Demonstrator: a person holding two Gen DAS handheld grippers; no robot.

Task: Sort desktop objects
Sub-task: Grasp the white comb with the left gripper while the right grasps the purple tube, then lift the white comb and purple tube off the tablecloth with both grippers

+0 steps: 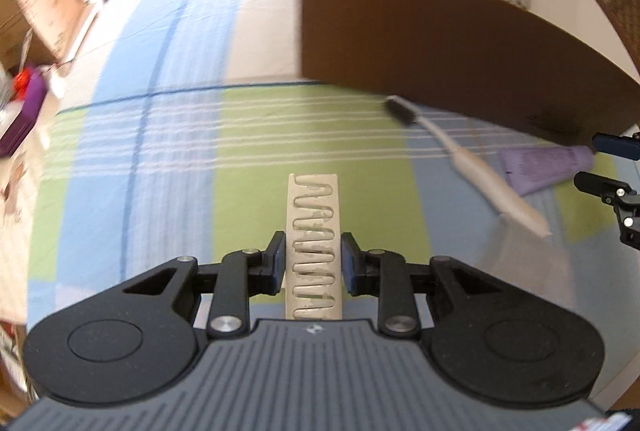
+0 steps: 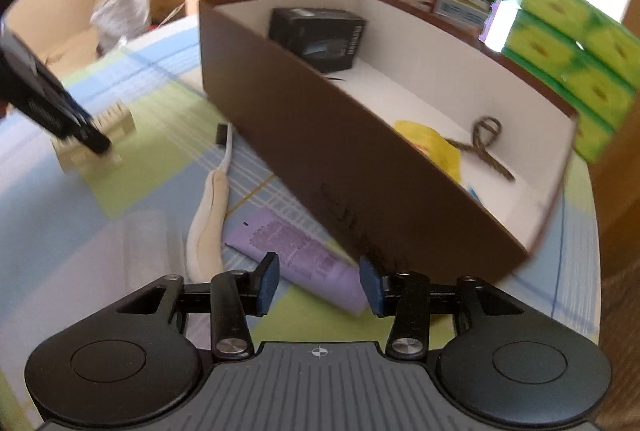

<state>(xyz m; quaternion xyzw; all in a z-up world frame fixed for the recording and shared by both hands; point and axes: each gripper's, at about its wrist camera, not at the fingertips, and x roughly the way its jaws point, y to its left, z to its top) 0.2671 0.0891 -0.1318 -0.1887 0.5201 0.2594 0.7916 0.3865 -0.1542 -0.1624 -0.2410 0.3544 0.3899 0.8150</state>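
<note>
Your left claw (image 1: 313, 258) clenched on cream ribbed plastic clip (image 1: 314, 231), long axis pointing straight ahead, held above checked tablecloth (image 1: 180, 151). Toothbrush (image 2: 218, 187), cream handle, dark bristles toward far end. Lilac tube (image 2: 304, 263) flat beside brown box (image 2: 320, 135). Your right claw (image 2: 319, 285) released, empty, over tube.

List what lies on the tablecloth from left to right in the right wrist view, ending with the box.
Cream comb-like piece held by the left gripper → toothbrush → purple tube → brown box.
</note>
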